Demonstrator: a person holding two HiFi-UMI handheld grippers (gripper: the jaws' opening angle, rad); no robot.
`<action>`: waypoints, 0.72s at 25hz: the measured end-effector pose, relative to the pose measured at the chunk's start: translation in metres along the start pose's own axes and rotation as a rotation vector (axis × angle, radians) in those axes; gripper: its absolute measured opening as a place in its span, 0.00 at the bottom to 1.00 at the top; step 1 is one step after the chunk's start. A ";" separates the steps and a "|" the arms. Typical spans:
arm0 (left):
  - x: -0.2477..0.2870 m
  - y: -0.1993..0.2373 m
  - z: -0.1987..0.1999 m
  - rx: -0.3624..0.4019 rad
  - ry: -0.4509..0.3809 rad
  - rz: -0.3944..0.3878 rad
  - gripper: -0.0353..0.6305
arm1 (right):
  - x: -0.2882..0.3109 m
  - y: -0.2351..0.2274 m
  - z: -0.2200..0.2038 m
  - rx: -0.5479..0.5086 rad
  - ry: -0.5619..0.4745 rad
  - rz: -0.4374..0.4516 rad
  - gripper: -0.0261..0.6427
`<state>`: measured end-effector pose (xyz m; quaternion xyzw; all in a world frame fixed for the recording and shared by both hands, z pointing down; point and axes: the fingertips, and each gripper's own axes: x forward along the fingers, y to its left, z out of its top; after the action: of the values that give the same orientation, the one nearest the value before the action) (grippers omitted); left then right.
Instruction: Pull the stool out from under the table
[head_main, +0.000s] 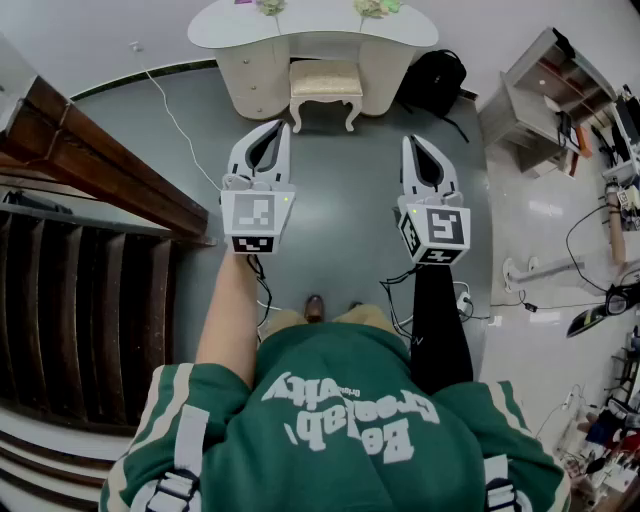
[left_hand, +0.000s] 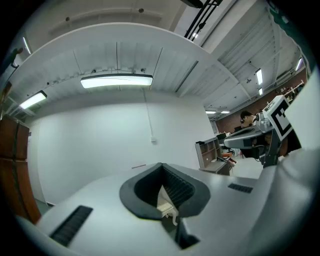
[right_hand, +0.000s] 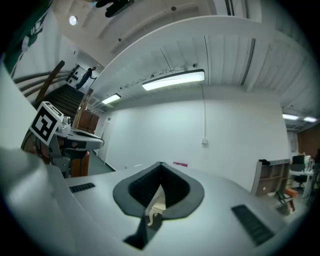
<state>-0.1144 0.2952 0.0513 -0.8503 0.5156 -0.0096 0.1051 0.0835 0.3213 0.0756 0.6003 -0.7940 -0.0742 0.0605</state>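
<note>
Cream stool (head_main: 326, 86) tucked under white vanity table (head_main: 300, 27) on grey floor (head_main: 345, 205), stairs (head_main: 90, 260) at L, backpack (head_main: 433, 80) at R; L gripper (head_main: 281, 128) & R gripper (head_main: 410, 142) jaws together, empty.

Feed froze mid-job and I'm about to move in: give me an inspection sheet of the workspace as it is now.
Surface: grey floor, smooth.
Job's things: cream stool tucked at the white table, not yet pulled out.
Clutter: black backpack on the floor beside the table.
Claws: left claw and right claw shut, holding nothing, short of the stool.
Cables: white cable across the floor, left; black cable at right.
Surroundings: staircase left, shelving right.
</note>
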 end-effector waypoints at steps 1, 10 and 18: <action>0.000 0.000 0.001 -0.001 0.000 -0.002 0.08 | 0.000 0.000 0.001 0.001 -0.002 -0.002 0.05; -0.006 -0.002 0.002 0.003 -0.001 -0.003 0.08 | -0.007 0.001 0.004 -0.005 -0.008 -0.012 0.05; -0.002 0.004 0.000 0.001 -0.001 -0.001 0.08 | -0.003 0.000 0.000 0.009 -0.006 -0.019 0.05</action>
<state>-0.1186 0.2956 0.0508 -0.8504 0.5152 -0.0093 0.1058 0.0844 0.3239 0.0752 0.6081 -0.7886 -0.0729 0.0548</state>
